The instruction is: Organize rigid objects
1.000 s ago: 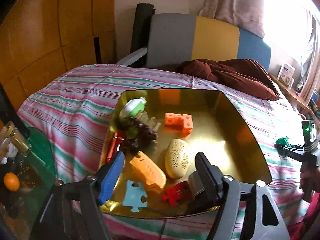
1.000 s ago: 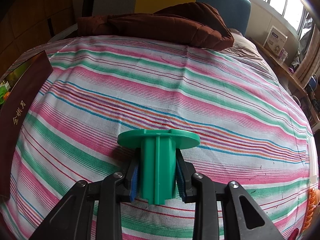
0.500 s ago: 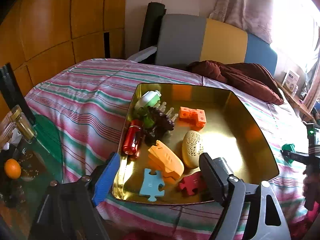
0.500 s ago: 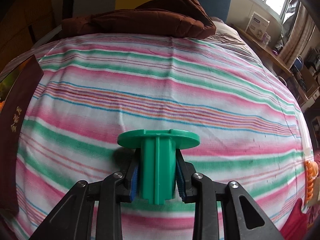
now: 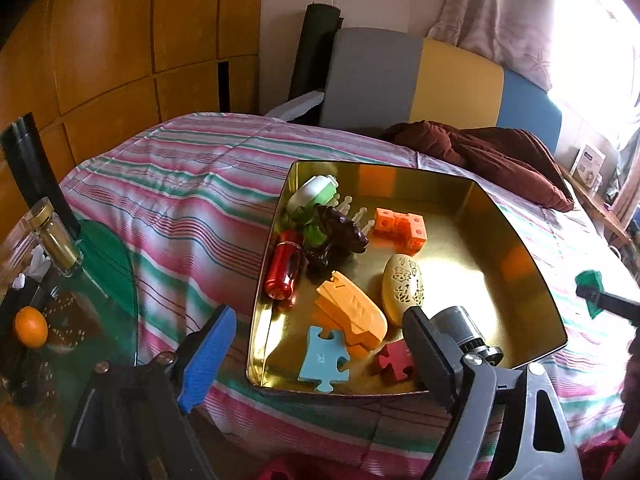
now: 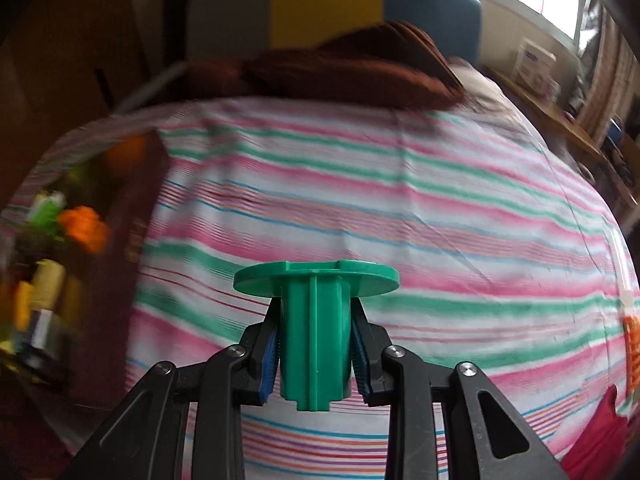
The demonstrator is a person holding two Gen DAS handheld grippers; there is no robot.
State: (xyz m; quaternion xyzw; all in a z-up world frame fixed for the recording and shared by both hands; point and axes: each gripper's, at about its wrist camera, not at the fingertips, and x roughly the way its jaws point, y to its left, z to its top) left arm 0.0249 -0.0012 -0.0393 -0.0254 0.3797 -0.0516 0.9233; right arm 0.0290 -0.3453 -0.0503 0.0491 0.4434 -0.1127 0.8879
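My right tongs (image 6: 316,354) clamp the stem of a green flanged spool (image 6: 314,328), blue pads pressing both sides, held above the striped bedspread (image 6: 400,208). My left tongs (image 5: 316,344) are opening, nothing between the pads, hovering at the near edge of the gold tray (image 5: 520,248).

The right view is blurred: the tray's contents at far left are only smears of orange, green and yellow, and I cannot name them. The left view shows them sharply: an orange block (image 5: 400,226), a cream perforated egg (image 5: 404,288), an orange wedge (image 5: 352,312), a blue puzzle piece (image 5: 322,360), a red puzzle piece (image 5: 394,362) half hidden behind my right finger (image 5: 430,348), a red cylinder (image 5: 282,270). A dark figure (image 5: 336,236) there I cannot identify. The spool appears in that view only as a green sliver at the right edge (image 5: 590,284).
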